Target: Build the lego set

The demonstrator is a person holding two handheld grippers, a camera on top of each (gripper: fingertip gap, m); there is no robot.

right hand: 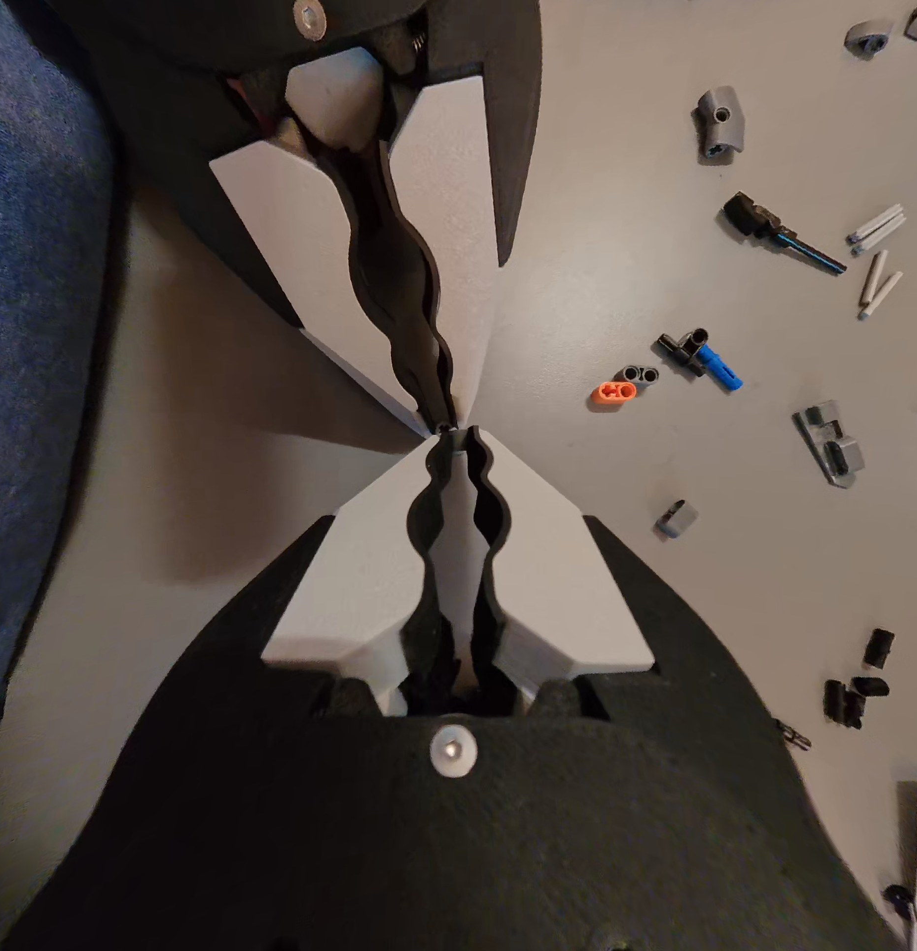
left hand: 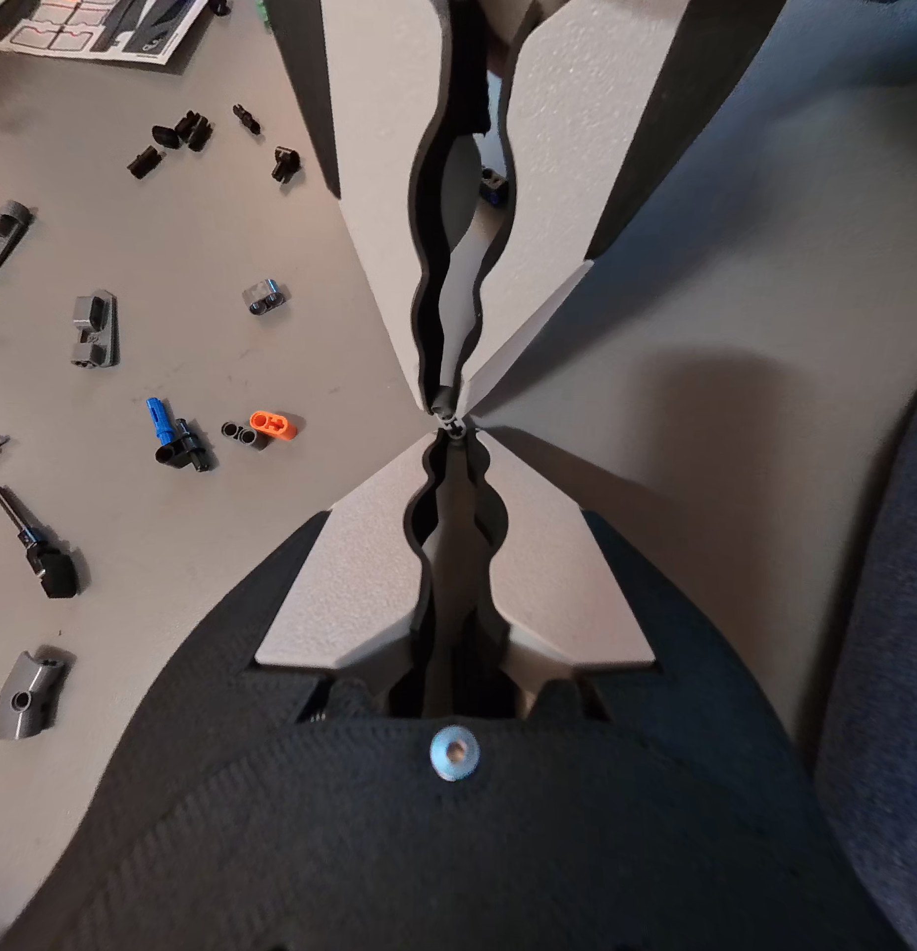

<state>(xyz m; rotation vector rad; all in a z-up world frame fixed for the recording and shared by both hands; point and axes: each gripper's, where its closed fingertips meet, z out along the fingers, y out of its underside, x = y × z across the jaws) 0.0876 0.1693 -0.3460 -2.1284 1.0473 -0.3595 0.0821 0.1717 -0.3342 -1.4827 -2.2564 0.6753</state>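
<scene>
Meeting tip to tip above the table (left hand: 199, 329), the left gripper (left hand: 452, 431) and the right gripper (right hand: 459, 437) are each clenched on a small dark pin (left hand: 448, 414). The pin's long axis runs along the line joining both grippers, one end toward each; it is mostly hidden between the pads. An orange connector (left hand: 273, 425) lies on the table beside a grey connector (left hand: 239, 435), near a blue pin (left hand: 159, 421).
</scene>
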